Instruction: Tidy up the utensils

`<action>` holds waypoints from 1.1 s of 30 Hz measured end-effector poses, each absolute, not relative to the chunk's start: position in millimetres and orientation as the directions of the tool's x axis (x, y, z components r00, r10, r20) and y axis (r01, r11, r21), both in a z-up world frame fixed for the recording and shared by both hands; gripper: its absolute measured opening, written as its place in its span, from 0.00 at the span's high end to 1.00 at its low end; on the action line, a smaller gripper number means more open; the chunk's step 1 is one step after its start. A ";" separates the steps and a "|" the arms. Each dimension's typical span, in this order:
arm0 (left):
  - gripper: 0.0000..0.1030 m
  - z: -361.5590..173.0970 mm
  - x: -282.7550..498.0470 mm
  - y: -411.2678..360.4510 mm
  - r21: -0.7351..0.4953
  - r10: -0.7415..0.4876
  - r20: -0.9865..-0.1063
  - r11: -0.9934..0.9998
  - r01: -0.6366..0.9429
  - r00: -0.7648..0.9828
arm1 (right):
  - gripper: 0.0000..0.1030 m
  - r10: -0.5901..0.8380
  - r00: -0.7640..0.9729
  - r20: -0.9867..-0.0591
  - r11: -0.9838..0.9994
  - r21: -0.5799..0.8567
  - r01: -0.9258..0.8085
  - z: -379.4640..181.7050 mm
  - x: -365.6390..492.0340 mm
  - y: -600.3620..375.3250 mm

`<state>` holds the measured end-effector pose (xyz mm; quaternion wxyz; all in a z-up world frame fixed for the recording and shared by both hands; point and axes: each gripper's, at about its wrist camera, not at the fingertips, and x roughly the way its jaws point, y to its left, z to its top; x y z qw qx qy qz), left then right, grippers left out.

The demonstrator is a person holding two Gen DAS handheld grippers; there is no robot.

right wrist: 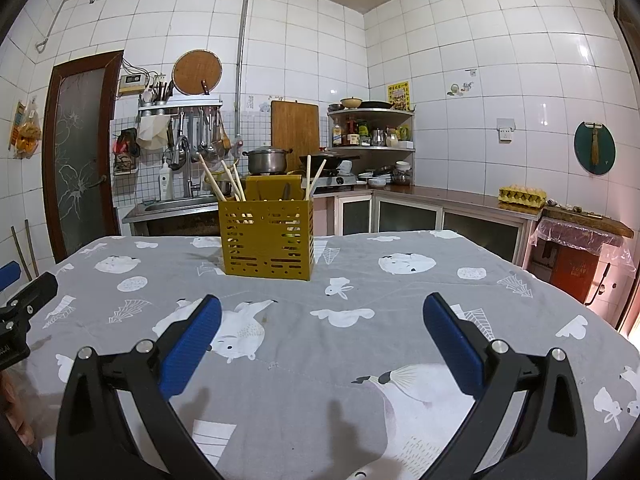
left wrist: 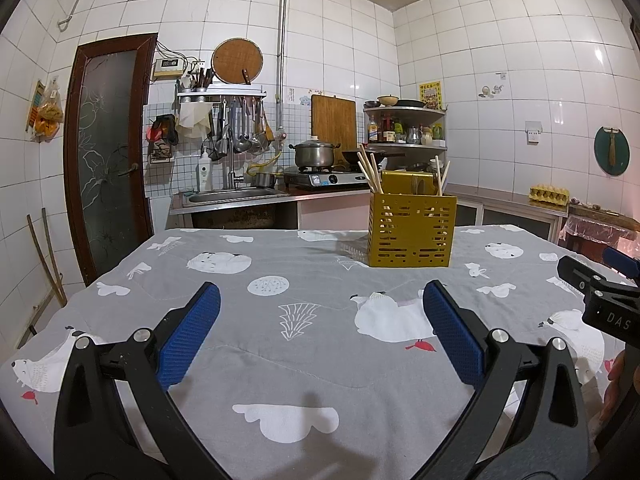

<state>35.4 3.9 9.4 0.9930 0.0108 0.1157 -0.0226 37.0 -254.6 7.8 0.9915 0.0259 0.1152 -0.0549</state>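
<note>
A yellow slotted utensil holder (left wrist: 412,230) stands on the far part of the table, also in the right wrist view (right wrist: 266,240). Several wooden chopsticks (left wrist: 370,174) lean out of its left and right compartments (right wrist: 224,182); a dark utensil handle (right wrist: 286,192) shows in the middle. My left gripper (left wrist: 320,300) is open and empty, low over the table's near side, well short of the holder. My right gripper (right wrist: 322,312) is open and empty, also short of the holder. Each gripper shows at the edge of the other's view.
The table wears a grey cloth with white animal prints (left wrist: 280,360) (right wrist: 400,340). Behind it are a sink (left wrist: 236,196), a stove with a pot (left wrist: 314,154), a corner shelf (right wrist: 370,128), a counter with an egg carton (right wrist: 522,196) and a door (left wrist: 108,164).
</note>
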 end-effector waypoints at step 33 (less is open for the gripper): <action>0.05 13.2 35.4 3.3 0.012 -0.044 -0.230 0.999 0.048 0.972 | 0.04 -0.103 0.968 -0.231 0.992 0.043 0.116 7.7 37.6 -254.5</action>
